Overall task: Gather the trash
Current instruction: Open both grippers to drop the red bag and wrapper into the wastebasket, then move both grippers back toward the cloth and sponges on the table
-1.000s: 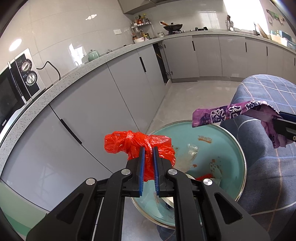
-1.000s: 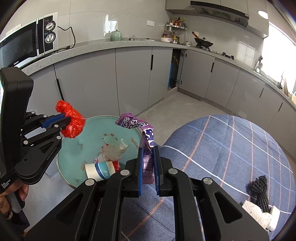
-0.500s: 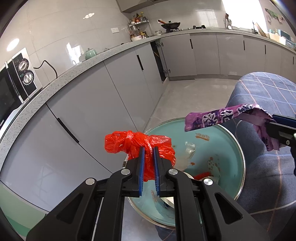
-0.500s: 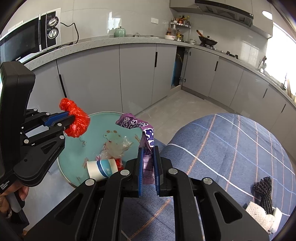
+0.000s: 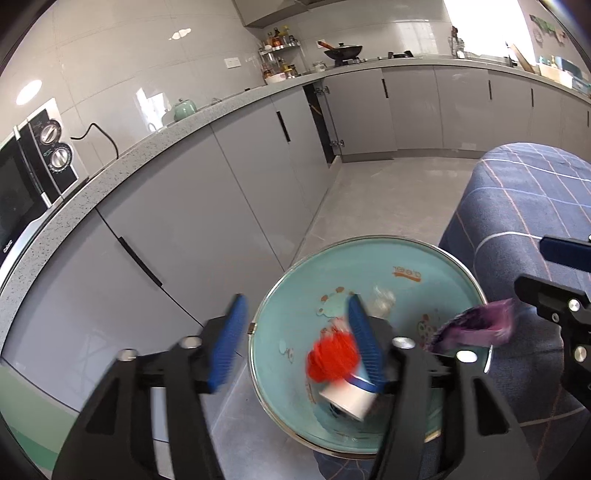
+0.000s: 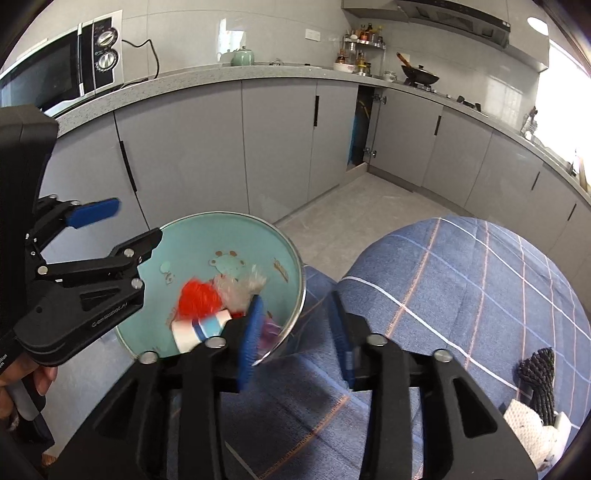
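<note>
Wrapper (image 5: 476, 326) lengthwise across basin (image 5: 406, 254)

a home kitchen. grey cabinets (image 6: 280, 147) run under a speckled countertop (image 6: 207, 79) that bears a microwave (image 6: 62, 70), a green teapot (image 6: 243, 57) and a spice rack (image 6: 360, 37). a wok (image 6: 421, 77) sits beneath a range hood (image 6: 454, 14), with glossy wall tiles behind.

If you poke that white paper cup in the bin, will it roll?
Probably. The paper cup lies on its side in the teal bin, so a nudge could roll it. It looks light and thin, likely easy to crush.
</note>
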`<state>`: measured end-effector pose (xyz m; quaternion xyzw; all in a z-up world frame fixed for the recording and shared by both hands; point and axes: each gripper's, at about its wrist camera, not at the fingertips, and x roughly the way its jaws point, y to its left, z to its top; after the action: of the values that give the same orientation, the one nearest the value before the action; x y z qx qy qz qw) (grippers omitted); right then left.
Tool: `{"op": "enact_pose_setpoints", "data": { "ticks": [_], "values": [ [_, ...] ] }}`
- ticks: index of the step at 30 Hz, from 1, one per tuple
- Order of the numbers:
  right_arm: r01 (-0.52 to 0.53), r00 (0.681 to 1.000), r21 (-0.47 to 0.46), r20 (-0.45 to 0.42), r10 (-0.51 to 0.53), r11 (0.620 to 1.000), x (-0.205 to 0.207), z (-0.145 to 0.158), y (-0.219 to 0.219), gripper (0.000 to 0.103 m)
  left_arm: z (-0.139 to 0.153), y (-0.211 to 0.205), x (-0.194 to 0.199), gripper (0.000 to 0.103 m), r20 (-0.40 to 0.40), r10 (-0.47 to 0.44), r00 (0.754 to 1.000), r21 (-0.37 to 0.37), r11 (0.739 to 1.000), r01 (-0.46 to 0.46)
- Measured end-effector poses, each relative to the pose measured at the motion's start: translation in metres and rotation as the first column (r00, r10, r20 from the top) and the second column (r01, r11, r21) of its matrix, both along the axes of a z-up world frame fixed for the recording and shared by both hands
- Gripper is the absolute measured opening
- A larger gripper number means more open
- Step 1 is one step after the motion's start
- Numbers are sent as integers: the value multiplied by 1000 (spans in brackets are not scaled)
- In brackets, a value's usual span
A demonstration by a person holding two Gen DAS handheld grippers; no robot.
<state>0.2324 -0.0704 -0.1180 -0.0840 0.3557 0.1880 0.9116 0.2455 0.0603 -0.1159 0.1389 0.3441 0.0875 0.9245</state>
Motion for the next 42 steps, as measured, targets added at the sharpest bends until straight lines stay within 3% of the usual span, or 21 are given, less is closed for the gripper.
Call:
{"op": "enact_pose_setpoints", "data": {
  "ticks": [9, 11, 14, 31, 36, 42],
  "values": [
    [24, 1000, 3, -2, -24, 1000, -2, -4, -8, 51, -1, -6, -2, 64, -4, -16, 1000, -2, 1000, 16],
    [27, 1000, 7, -4, -27, 1000, -3, -4, -10, 51, 0, -7, -3, 70, 0, -17, 1000, 0, 1000, 17],
    [33, 999, 9, -1, -33, 999, -5, -4, -13, 55, 1, -9, -5, 72, 5, -18, 1000, -3, 1000, 18],
    [41, 999, -4, 17, -41, 999, -12, -1, -15, 59, 3, -11, -6, 73, 10, -19, 1000, 9, 1000, 19],
    [48, 999, -5, 22, -48, 999, -16, 0, -18, 61, 5, -14, -8, 82, 18, -25, 1000, 14, 1000, 25],
    [72, 997, -3, 23, -72, 997, -21, 2, -28, 62, 7, -23, -11, 84, 21, -44, 999, 23, 999, 44]
  ]
}}
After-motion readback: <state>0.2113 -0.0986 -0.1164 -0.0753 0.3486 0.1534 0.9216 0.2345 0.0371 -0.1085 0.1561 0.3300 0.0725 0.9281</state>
